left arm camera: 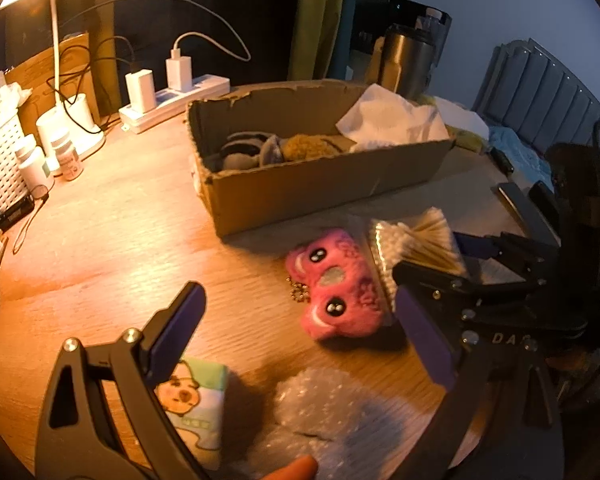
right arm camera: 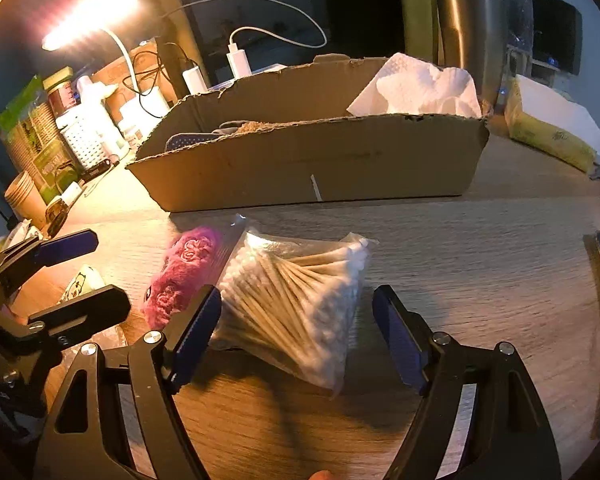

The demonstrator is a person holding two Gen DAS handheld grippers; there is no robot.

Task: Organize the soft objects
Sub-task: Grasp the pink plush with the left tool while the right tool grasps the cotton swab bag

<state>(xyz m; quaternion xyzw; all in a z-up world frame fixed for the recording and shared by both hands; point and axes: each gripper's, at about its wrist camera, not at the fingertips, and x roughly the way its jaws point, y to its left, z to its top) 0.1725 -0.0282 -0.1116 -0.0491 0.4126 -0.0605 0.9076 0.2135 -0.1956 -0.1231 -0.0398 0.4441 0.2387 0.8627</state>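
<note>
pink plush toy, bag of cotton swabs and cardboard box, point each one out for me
pink plush toy (left arm camera: 336, 284), left wrist view, on its face between the eyes
bag of cotton swabs (right arm camera: 296, 300), right wrist view, on the sticks mid-bag
cardboard box (right arm camera: 308, 160), right wrist view, on its front wall

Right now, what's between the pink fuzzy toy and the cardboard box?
Nothing: in the left wrist view, only bare table lies between the pink toy and the box.

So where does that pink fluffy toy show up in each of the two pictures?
Left wrist view: the pink toy lies right of centre, face up, beside the bag of cotton swabs.
Right wrist view: the toy is left of centre, by that bag.
Shared landmark: the cardboard box behind both.
</note>
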